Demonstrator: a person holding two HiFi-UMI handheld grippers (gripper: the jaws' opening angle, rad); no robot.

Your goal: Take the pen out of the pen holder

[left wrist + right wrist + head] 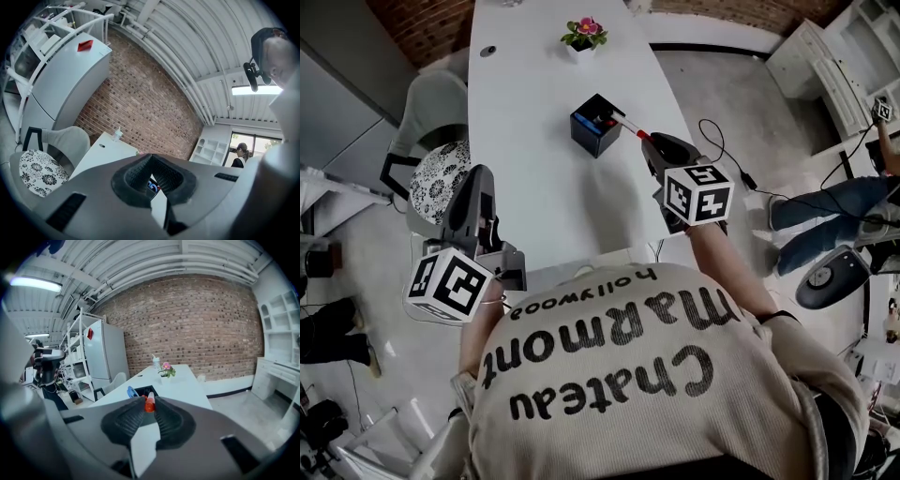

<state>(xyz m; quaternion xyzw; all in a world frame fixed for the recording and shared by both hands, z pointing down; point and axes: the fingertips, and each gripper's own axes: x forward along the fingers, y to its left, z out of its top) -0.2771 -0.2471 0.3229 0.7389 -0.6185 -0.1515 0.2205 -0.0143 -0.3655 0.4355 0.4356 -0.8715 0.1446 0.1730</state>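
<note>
white counter [534,187], black pen holder [593,125] standing mid-surface. your right claw [647,141] sits just beside the holder's near right corner and is clamped on the red end of the pen [625,124]. the pen's long axis slants from the claw up and left to the holder's mouth, where its far end still appears to rest, so withdrawal should follow that line. your left claw [476,187], well apart at the counter's edge, is closed and empty.
</note>
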